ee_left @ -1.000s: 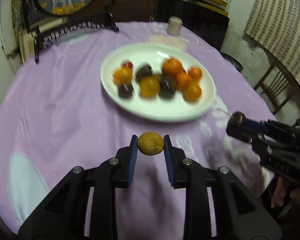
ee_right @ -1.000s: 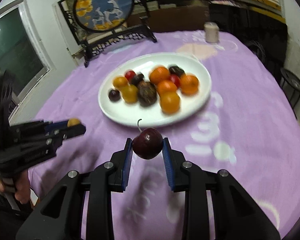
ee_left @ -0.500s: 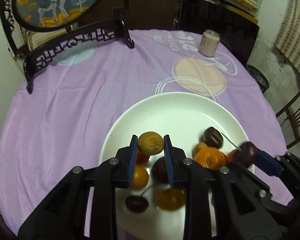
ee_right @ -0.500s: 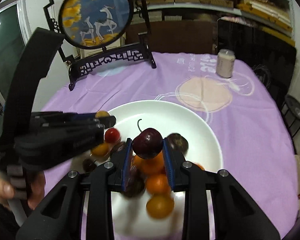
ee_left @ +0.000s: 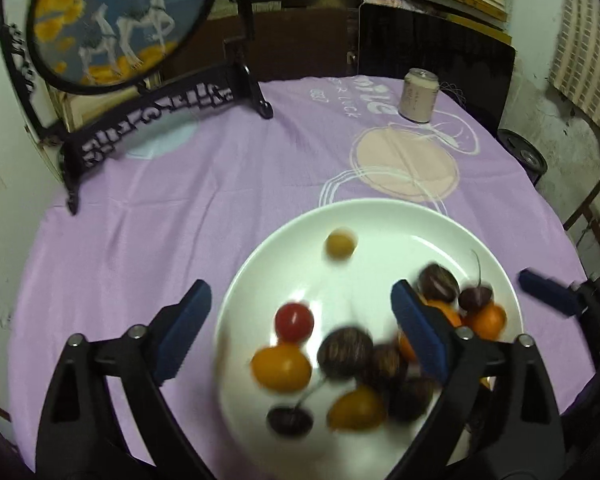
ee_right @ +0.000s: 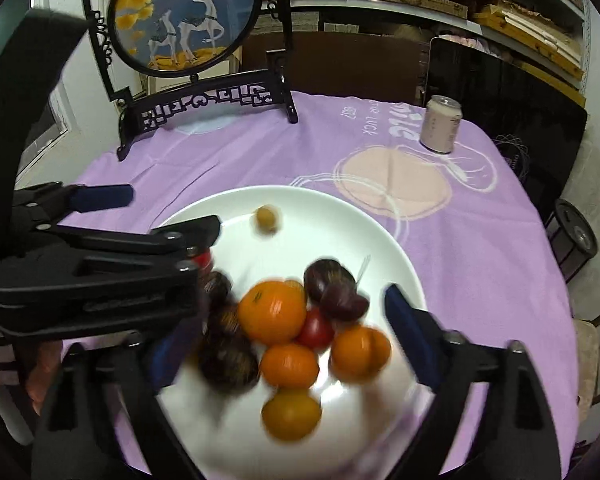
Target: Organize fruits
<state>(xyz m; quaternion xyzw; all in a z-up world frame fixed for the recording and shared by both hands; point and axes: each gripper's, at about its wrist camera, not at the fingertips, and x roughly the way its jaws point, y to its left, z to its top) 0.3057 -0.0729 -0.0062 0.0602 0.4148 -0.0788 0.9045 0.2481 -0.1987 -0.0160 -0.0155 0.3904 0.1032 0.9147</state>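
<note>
Over the white plate point(ee_left: 380, 216) in the left wrist view, I am holding the left hand-held gripper point(ee_left: 300, 336) spread wide with nothing between its blue pads, and a small yellow fruit point(ee_left: 340, 243) is sitting blurred and alone on the plate's bare far half, apart from the heap of orange, red and dark fruits point(ee_left: 340, 360) nearer me. I am judging that this loose fruit could run to the far rim and off onto the purple desk point(ee_left: 180, 200) if I nudge the plate. In the right wrist view, I am keeping the right hand-held gripper point(ee_right: 276, 336) equally wide and empty above the heap, a dark cherry point(ee_right: 346, 302) lying at the pile's far edge. The left tool is crossing close in front, so a clash is my worry; open room is lying toward the can point(ee_right: 440, 124) and the standing screen point(ee_right: 188, 16).
</note>
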